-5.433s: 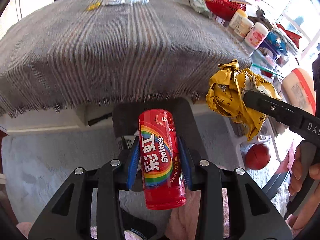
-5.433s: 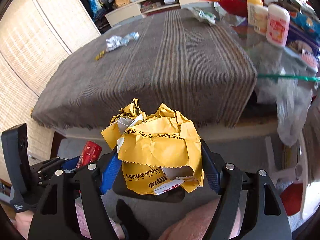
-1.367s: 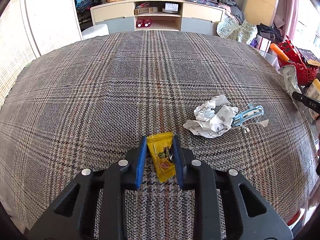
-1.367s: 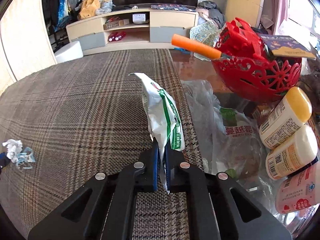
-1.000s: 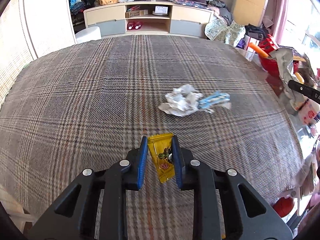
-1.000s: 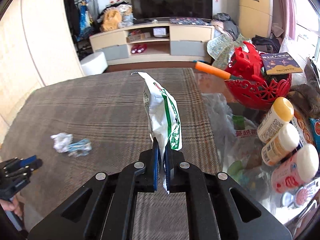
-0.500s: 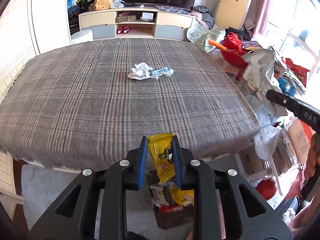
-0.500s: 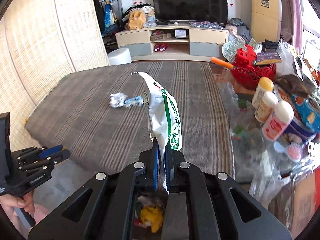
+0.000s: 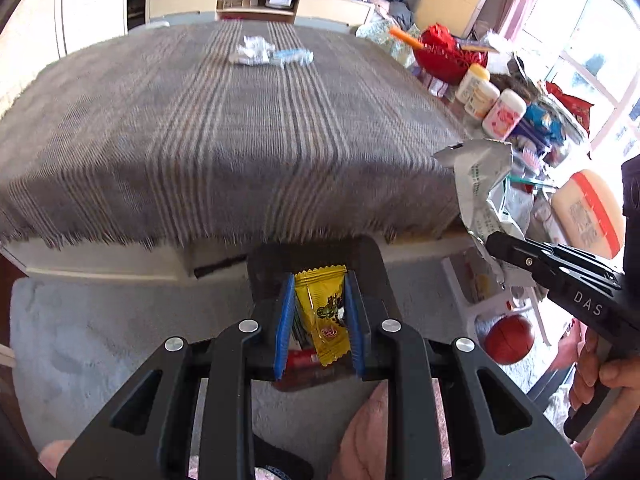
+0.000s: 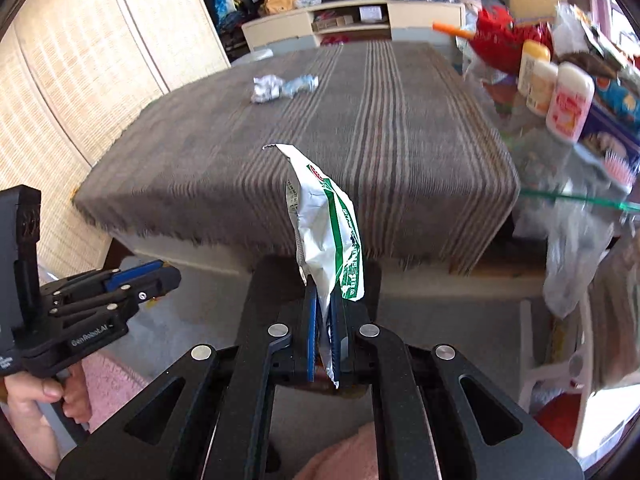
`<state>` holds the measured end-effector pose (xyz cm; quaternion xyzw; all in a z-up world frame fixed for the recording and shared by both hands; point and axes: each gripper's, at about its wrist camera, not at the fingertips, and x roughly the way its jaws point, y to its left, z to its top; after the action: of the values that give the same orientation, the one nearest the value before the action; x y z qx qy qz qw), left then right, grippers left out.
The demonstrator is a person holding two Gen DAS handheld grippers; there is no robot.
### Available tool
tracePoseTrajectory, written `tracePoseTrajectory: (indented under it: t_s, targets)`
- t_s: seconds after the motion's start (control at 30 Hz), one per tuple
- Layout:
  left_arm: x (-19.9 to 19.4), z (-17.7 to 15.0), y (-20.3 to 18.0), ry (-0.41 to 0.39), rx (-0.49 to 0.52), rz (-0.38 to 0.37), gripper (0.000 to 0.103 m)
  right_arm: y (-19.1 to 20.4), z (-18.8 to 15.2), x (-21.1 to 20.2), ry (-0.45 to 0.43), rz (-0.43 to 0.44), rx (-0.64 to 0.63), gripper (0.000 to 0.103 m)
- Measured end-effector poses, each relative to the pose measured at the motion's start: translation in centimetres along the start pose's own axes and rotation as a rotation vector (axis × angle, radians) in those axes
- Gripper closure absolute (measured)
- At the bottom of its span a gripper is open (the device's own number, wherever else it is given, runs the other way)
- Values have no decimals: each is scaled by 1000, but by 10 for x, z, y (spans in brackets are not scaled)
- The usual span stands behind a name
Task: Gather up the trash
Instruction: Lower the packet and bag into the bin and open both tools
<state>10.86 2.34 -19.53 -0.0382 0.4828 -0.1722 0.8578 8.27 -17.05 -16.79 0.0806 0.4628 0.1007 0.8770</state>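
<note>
My left gripper (image 9: 318, 292) is shut on a yellow candy wrapper (image 9: 324, 312) and holds it over a dark bin (image 9: 372, 256) on the floor in front of the table. My right gripper (image 10: 326, 300) is shut on a white and green plastic wrapper (image 10: 332, 232), also above the bin (image 10: 264, 276). The right gripper and its wrapper (image 9: 480, 188) show at the right of the left wrist view. Crumpled white paper (image 9: 250, 50) and a blue wrapper (image 9: 294, 55) lie on the far part of the plaid tablecloth (image 9: 200, 128).
A red basket (image 9: 444, 56), lotion bottles (image 9: 488, 100) and snack packs crowd the glass side table at the right. A red ball (image 9: 510, 338) lies on the grey rug. A TV cabinet (image 10: 352, 16) stands behind the table. A woven screen (image 10: 80, 60) stands at the left.
Both grippers have pulled back off the table and dropped low over the bin, each still holding its wrapper. The table has receded in both views.
</note>
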Motion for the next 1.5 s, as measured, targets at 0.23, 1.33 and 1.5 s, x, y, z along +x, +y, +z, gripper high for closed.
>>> tracePoseTrajectory:
  t_s: [0.23, 1.33, 1.5]
  targets:
    - [46, -34, 5, 92, 4, -24, 80, -5, -34, 41, 97, 4, 43, 96]
    - [139, -67, 22, 267, -25, -63, 53, -31, -50, 142, 299, 11, 231, 58]
    - [123, -67, 24, 234, -25, -34, 29, -27, -44, 123, 251, -39, 203, 31]
